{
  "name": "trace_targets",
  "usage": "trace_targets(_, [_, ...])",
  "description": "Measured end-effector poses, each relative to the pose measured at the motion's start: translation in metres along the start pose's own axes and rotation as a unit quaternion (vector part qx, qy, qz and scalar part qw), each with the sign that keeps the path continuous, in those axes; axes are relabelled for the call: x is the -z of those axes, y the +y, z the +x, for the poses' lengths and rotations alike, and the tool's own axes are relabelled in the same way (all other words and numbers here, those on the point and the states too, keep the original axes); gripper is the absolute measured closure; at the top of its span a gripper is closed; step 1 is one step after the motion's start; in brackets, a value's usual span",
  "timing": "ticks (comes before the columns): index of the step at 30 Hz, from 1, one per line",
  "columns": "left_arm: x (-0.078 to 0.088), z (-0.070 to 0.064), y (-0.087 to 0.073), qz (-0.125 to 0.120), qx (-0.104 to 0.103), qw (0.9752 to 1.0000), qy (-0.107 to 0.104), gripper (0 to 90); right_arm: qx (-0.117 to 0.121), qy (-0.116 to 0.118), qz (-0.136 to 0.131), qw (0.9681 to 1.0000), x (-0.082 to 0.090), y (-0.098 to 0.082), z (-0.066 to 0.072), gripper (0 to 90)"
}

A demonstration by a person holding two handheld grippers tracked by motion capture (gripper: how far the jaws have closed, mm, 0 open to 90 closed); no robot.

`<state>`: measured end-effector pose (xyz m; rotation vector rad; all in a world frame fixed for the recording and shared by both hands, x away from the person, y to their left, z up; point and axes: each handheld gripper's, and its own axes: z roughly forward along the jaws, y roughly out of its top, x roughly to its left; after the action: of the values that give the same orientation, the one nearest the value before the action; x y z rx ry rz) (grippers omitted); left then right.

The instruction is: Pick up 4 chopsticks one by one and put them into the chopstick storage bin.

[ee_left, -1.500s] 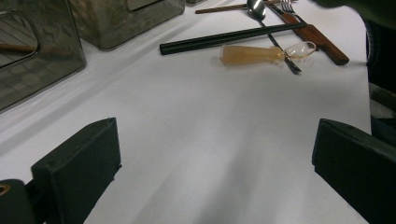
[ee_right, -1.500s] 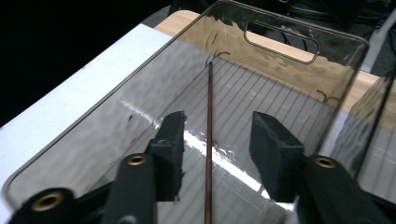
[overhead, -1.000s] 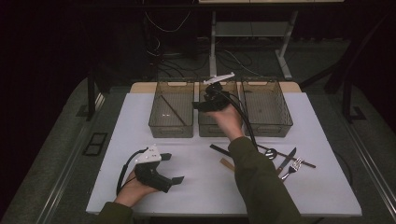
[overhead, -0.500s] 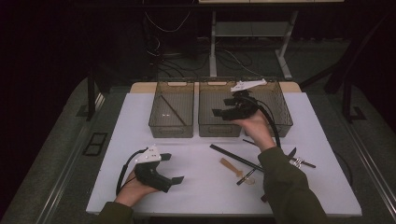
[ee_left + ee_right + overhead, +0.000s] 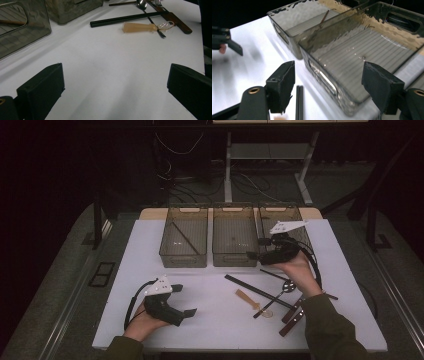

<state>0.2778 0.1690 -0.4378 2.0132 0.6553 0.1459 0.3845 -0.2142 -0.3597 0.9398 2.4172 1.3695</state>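
Right gripper is held above the table in front of the bins, at about 1 o'clock from table centre, jaws pointing toward 9 o'clock. Its jaws have just been opening and now stand wide apart with nothing between them; in the right gripper view the near corner of the middle bin lies beyond the gap, not gripped.

Left gripper rests on the white table at about 7 o'clock, held by the left hand. Jaws wide apart, empty; bare tabletop between them in the left gripper view.

Three clear smoked bins in a row along the far edge, around 12 o'clock: left bin holds one thin brown stick lying slantwise; middle bin looks nearly empty; right bin is partly behind the right gripper.

Loose utensils lie at about 4 o'clock, just below the right hand:
- pair of black chopsticks, long, running from 10 to 4 o'clock
- tan-handled small spoon, just beside the chopsticks on the near side
- metal spoon, crossing the chopsticks
- two brown-handled pieces, near the right sleeve; blade ends hard to make out.
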Motion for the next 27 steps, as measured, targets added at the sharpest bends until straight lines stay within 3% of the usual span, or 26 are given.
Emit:
trace_targets(8, [-0.001,-0.001,0.000,0.002,-0.002,1.0000,-0.002,0.8,-0.005,-0.005,0.007,1.0000,0.017,-0.024,-0.004,26.0])
trace_targets(10, [-0.001,-0.001,0.000,0.000,-0.002,1.0000,-0.001,0.8,-0.013,-0.005,-0.005,0.9999,0.024,-0.030,-0.007,25.6])
trace_targets(16, [-0.001,-0.001,0.000,0.001,-0.005,1.0000,-0.001,0.8,-0.015,-0.024,0.008,0.9996,0.043,-0.047,-0.014,25.3])
trace_targets(20, [0.000,-0.002,0.001,-0.002,-0.004,1.0000,0.000,0.8,-0.026,-0.040,0.005,0.9988,0.060,-0.057,-0.022,28.0])
trace_targets(27, [-0.001,-0.003,0.001,-0.001,-0.003,1.0000,-0.001,0.8,-0.039,-0.048,0.015,0.9980,0.083,-0.078,-0.035,34.3])
